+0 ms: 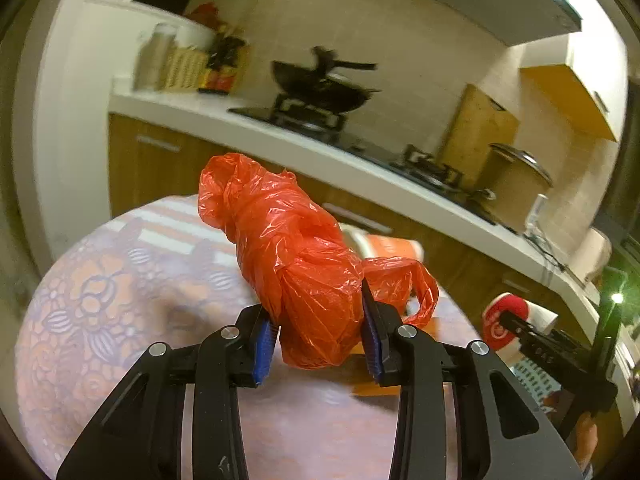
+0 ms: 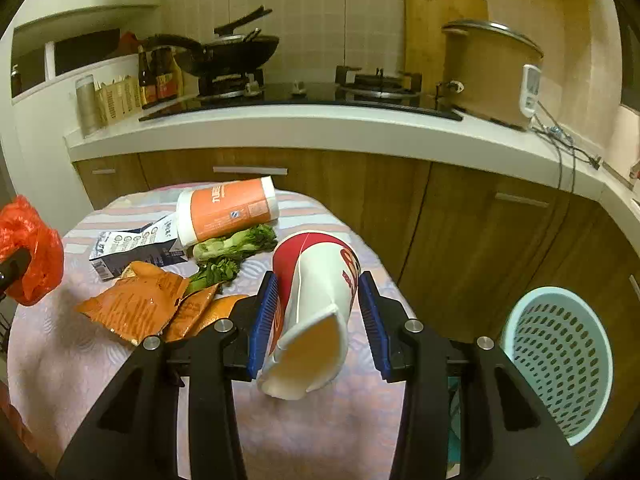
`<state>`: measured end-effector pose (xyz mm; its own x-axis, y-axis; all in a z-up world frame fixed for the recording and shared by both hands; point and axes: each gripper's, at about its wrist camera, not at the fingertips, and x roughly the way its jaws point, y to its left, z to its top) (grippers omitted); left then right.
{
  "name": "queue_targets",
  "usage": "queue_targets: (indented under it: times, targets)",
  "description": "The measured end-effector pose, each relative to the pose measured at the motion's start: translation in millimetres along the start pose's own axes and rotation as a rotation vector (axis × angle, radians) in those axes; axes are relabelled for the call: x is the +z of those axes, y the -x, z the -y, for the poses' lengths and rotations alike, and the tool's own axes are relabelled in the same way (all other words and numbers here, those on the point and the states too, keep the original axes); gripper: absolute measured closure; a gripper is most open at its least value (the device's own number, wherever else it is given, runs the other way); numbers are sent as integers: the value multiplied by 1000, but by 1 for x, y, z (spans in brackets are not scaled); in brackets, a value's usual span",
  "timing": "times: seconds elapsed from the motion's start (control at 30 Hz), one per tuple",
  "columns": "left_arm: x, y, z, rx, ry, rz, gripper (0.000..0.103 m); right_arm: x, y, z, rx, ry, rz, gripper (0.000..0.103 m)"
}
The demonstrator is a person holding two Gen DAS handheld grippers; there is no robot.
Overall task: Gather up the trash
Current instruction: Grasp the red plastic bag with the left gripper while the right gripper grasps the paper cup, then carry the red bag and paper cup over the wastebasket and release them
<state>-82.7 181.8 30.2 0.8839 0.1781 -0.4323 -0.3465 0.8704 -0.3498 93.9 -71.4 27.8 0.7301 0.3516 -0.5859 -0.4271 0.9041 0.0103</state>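
Trash lifted in both grippers above the table (image 2: 80, 360)

Red plastic bag (image 1: 304, 264) is clamped by left gripper (image 1: 320, 338); squashed paper cup (image 2: 316, 304) is pinched by right gripper (image 2: 318, 320) — wrappers (image 2: 136, 304), greens (image 2: 232, 248) lie on table, basket (image 2: 560, 360) beside.

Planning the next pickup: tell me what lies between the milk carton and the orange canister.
Nothing: in the right wrist view the milk carton and the tipped orange canister sit almost touching on the table.
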Motion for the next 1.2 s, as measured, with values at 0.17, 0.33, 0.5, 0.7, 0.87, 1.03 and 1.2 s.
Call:
queue_targets:
  times: [0.17,0.33,0.5,0.7,0.87,1.03,1.2]
  targets:
    - [-4,7,46,-77,-52,-11,68,-1,24,26,-14,-26,25,65]
    - [-17,0,97,-149,-111,-44,68,-5,45,66,-56,-53,41,65]
    - [-37,-21,153,-222,-187,-109,68,-18,57,116,-116,-103,40,65]
    - [-69,-52,224,-299,-310,-174,68,-41,69,179,-153,-204,23,65]
    - [-92,-79,282,-378,-373,-248,68,-61,72,225,-201,-265,-2,64]
    - [-121,-97,323,-429,-438,-310,68,-84,69,271,-239,-344,-43,64]
    - [-148,-117,357,-452,-501,-376,68,-104,60,300,-249,-407,-100,64]
